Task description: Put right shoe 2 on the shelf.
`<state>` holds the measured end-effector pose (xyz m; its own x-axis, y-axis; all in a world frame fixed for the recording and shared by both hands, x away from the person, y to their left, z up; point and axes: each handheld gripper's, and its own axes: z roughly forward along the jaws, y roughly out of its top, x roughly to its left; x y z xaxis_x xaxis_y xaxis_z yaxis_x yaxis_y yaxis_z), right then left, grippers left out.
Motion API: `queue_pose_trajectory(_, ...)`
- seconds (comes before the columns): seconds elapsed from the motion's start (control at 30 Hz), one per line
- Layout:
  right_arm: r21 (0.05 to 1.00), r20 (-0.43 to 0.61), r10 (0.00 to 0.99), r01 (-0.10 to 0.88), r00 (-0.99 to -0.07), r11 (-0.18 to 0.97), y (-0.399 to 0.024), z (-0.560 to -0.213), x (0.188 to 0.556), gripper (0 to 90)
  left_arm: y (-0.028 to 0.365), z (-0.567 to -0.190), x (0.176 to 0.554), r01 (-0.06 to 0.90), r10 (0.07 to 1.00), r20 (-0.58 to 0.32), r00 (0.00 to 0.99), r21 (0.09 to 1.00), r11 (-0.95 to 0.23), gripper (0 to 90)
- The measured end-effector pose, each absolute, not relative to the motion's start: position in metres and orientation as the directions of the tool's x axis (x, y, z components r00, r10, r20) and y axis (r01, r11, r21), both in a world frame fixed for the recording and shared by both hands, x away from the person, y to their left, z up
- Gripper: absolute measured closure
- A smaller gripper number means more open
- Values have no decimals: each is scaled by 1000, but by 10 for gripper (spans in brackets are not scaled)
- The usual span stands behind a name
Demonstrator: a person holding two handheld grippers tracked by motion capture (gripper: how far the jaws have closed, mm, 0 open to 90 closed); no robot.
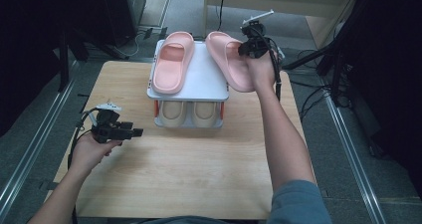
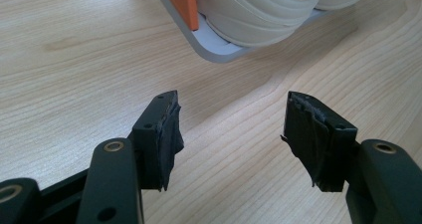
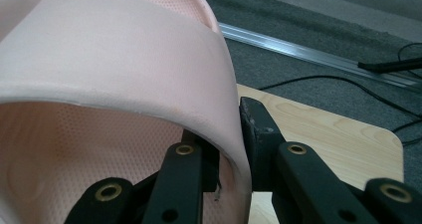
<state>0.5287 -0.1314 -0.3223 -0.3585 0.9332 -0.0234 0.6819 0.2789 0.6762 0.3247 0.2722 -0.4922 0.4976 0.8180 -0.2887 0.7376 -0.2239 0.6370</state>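
While the right gripper [image 1: 247, 49] pinched its strap, one jaw inside and one outside, the second pink slipper [image 1: 230, 59] hung tilted at the right edge of the rack's top shelf [image 1: 201, 82], not yet lying flat on it.

Slipper in hand: held at the strap's side wall, sole partly over the shelf and partly beyond its right rim; in the right gripper view the pink strap [image 3: 119, 69] arched across between the jaws.

First pink slipper [image 1: 170, 62]: already lying flat on the left half of the top shelf, toe toward the far end.

Lower shelf: a cream pair [image 1: 188, 113] sat side by side under the white top, so that level looked finished.

Right gripper: jaws narrowly set and clamped on the strap.

Left gripper [image 1: 130, 131]: jaws wide apart with nothing between them, held over bare table [image 2: 74, 59] near the rack's front left corner [image 2: 219, 55].

Done, by my reading: three of four slippers were placed.

Left to do: setting the held slipper flat beside its mate on the free right half, then letting go.
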Motion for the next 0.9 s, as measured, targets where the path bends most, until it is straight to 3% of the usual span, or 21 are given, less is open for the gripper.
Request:
queue_pose_trajectory(0.2,668,-90,920,662,-381,340,-105,-322,533,800,271,-492,326,734,815,-286,503,639,-229,393)
queue_pose_trajectory(0.6,623,-154,930,697,-334,354,-80,-328,544,760,269,-492,326,732,808,-283,517,636,-246,393)
queue_pose_trajectory(0.9,631,-82,926,700,-368,334,-84,-329,537,684,269,-493,326,733,809,-279,517,633,-250,393)
